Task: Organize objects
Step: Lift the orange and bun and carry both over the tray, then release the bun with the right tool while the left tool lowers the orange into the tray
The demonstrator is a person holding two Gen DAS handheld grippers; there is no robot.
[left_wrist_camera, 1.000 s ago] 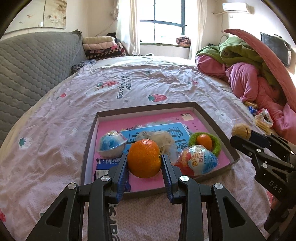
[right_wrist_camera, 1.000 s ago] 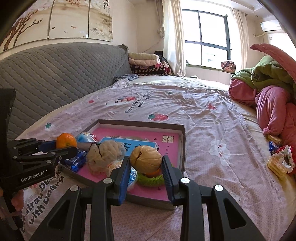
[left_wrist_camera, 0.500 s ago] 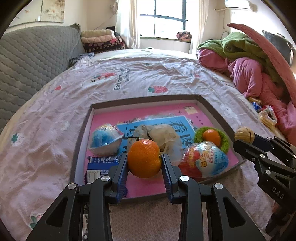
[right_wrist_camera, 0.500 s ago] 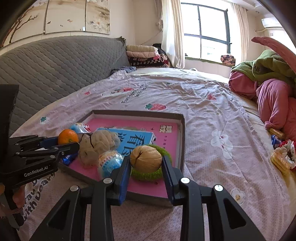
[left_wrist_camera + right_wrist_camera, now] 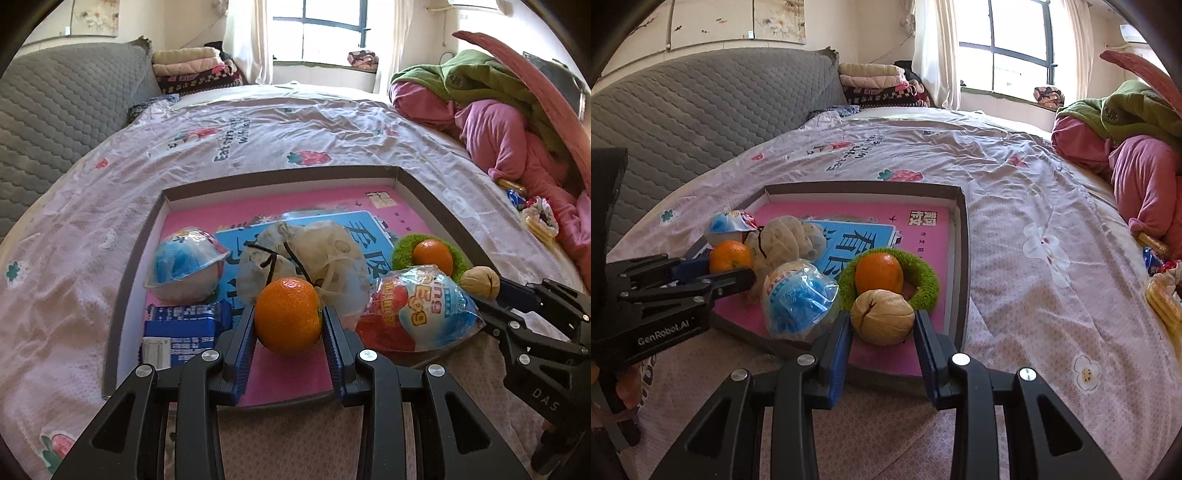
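Observation:
A shallow grey-rimmed box [image 5: 436, 199] with a pink and blue book as its floor lies on the bed. My left gripper [image 5: 289, 325] is shut on an orange tangerine [image 5: 288, 314] over the box's near side. My right gripper [image 5: 882, 325] is shut on a tan walnut [image 5: 882, 320] above the box's near right corner, just in front of a green ring [image 5: 925, 280] holding another tangerine [image 5: 879, 272]. In the box also lie a cream pouch [image 5: 314, 254], two wrapped egg toys [image 5: 184, 262] [image 5: 421, 310] and a blue cookie pack [image 5: 181, 328].
The bedsheet [image 5: 258, 125] stretches far behind the box. A grey quilted headboard [image 5: 701, 110] stands to the left. Pink and green bedding [image 5: 498, 122] is heaped on the right, with snack packets [image 5: 535, 218] beside it. Folded blankets [image 5: 875, 79] sit by the window.
Both grippers have sunk and tipped further down toward the box, each still holding its item. The walnut now sits lower, in front of the green ring.

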